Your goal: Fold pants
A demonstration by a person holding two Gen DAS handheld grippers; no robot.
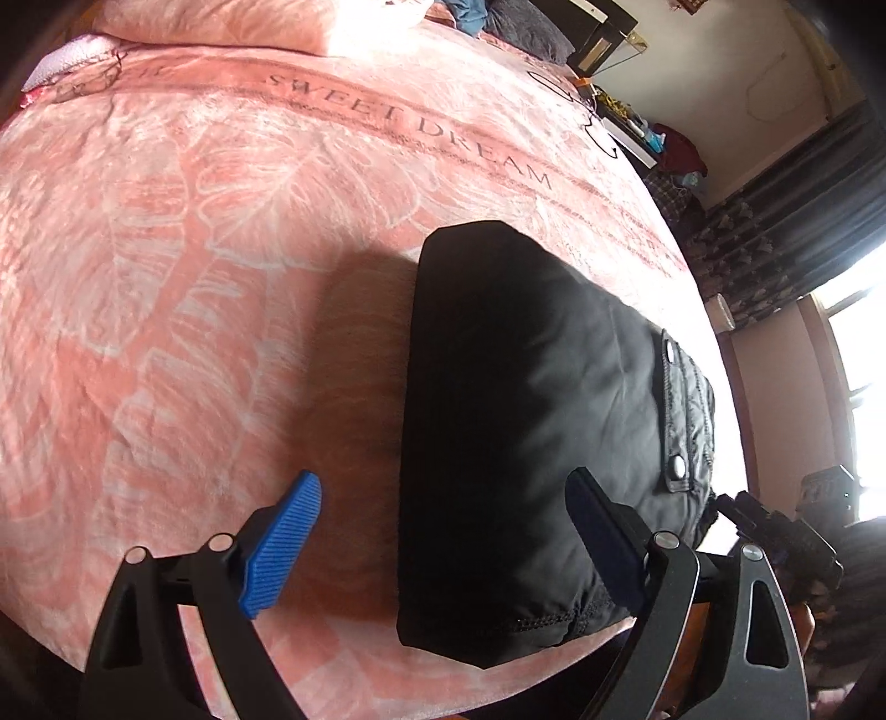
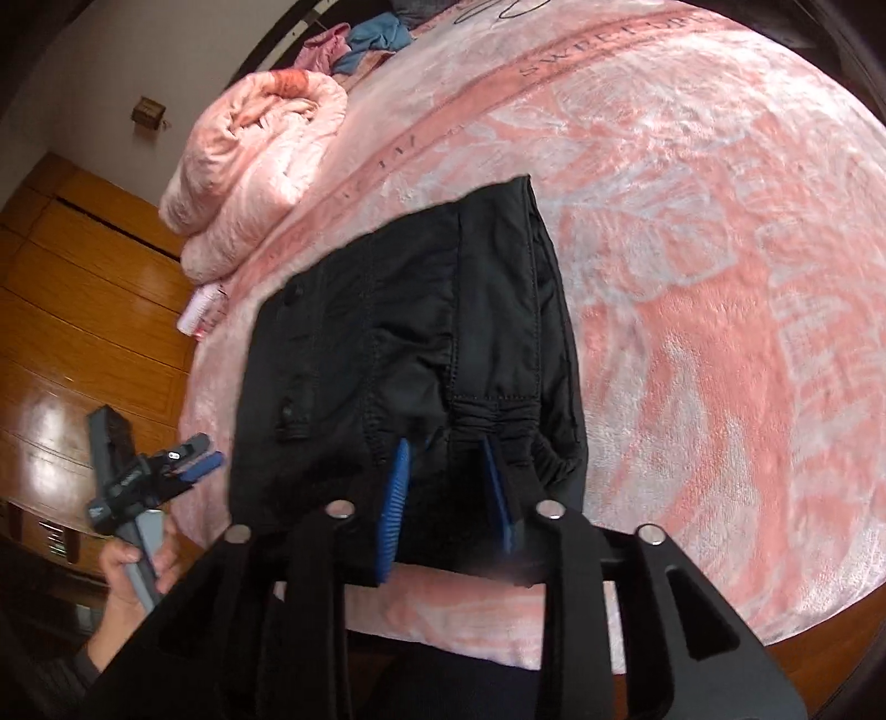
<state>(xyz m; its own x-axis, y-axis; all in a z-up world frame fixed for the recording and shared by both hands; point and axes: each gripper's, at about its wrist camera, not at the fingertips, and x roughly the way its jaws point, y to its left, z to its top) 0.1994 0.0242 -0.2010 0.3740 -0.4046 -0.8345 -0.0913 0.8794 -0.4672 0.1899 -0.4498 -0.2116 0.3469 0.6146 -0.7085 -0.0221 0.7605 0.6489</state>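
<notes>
Two grippers are seen above a pink blanket (image 1: 221, 232) on which black pants (image 1: 526, 415) lie folded into a compact, thick rectangle near the bed's near edge. The left gripper (image 1: 443, 543) is held with its blue pads wide apart, nothing between them; one pad (image 1: 285, 543) hangs over bare blanket, the other is seen in front of the pants' lower right part, though contact cannot be judged. A quilted pocket flap with two metal snaps (image 1: 678, 471) is seen along the pants' right side, partly washed out by glare from the window (image 1: 853, 354).

In the right wrist view, the right gripper (image 2: 448, 498) is set at the gathered elastic waistband (image 2: 498, 415), with both blue pads narrowly spaced and dark cloth showing between them; whether the fabric is actually pinched cannot be told, since the fingertips merge with the black cloth and are slightly blurred. The left gripper is also caught at the far left of this view, gripped by a hand (image 2: 133, 570) and cut off by the lens rim.

A rolled pink quilt (image 2: 249, 166) lies beyond the pants, with bundled blue and pink clothes (image 2: 360, 39) behind it, too distorted to identify. A wooden wardrobe (image 2: 83, 277) fills the left background. The words printed on the blanket are only partly legible in the right view.
</notes>
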